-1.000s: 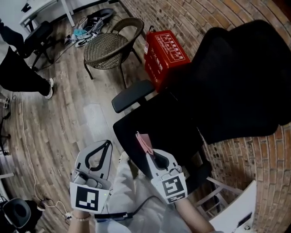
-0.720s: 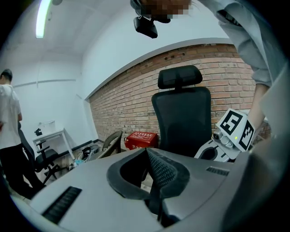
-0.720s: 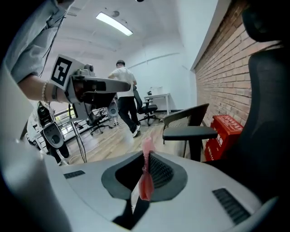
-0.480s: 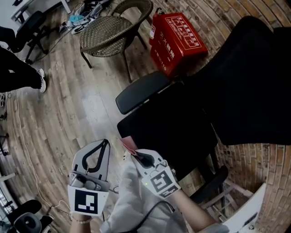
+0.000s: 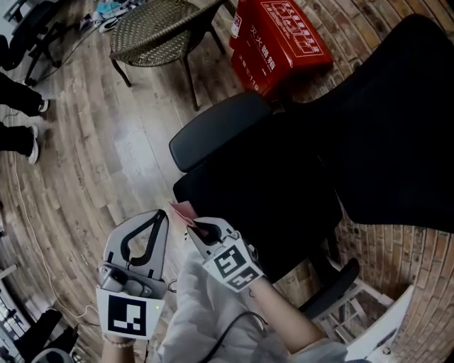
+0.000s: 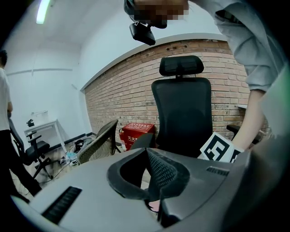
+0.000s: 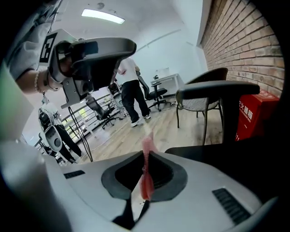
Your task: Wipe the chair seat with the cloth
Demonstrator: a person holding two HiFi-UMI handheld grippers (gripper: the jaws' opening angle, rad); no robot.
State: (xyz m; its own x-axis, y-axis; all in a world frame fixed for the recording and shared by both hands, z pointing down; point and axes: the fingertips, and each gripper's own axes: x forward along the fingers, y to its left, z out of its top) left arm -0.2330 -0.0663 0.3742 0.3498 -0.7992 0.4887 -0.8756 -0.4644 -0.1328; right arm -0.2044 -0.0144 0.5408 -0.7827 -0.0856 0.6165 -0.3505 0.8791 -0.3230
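While the person's pale sleeve (image 5: pixel 206 315) is filling the bottom of the head view, the left gripper (image 5: pixel 153 219) is hanging over the wooden floor (image 5: pixel 92 163), its jaws closed together on nothing. Just beside it, the right gripper (image 5: pixel 193 225) is pinching a thin pink cloth (image 5: pixel 180 210) tight between its jaws. The cloth is poking out past the tips at the front corner of the black chair seat (image 5: pixel 262 191); I cannot tell whether it is touching the seat. Beyond, the armrest (image 5: pixel 220 131) is jutting out over the floor and the backrest (image 5: pixel 397 120) is spreading to the right. Farther off, a red box (image 5: pixel 280 42) is sitting by the brick wall (image 5: pixel 347 21), with a wicker chair (image 5: pixel 152 28) standing near it.
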